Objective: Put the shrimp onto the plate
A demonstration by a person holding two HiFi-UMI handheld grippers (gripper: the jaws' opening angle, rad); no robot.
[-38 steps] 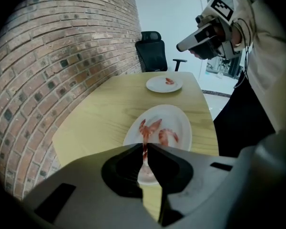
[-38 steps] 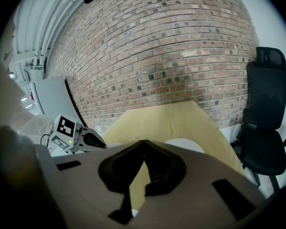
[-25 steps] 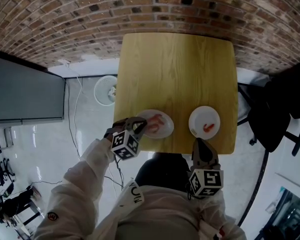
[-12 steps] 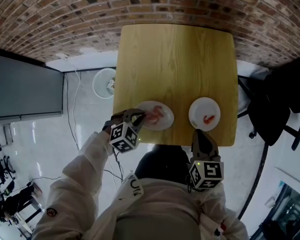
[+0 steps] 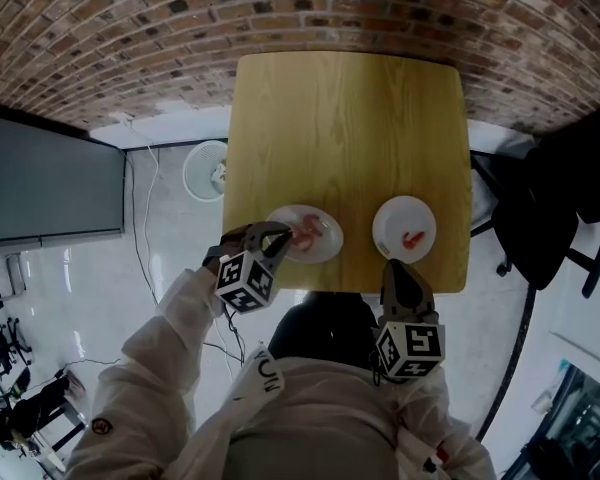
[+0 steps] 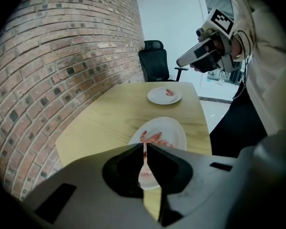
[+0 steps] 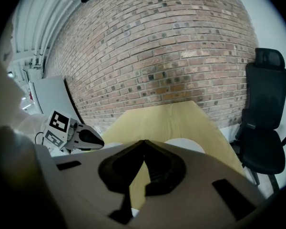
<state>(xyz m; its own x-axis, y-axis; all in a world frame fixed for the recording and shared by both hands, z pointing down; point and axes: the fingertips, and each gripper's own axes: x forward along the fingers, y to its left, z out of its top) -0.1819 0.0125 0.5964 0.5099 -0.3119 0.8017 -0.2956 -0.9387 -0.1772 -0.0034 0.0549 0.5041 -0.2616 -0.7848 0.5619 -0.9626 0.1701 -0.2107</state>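
Currently, the right gripper (image 5: 398, 268) sits at lower centre of the head view, short of the counter (image 5: 345, 128) edge, its fingers pressed together and empty. The left gripper (image 5: 276, 234), left of centre, has its fingers closed to a hairline slit with nothing gripped, tips at the rim of the left plate (image 5: 330, 240). Shrimp (image 5: 306, 236) lie on that plate. A single shrimp (image 5: 414, 238) lies on the right plate (image 5: 393, 218). A brick wall (image 5: 180, 28) fills the upper frame.
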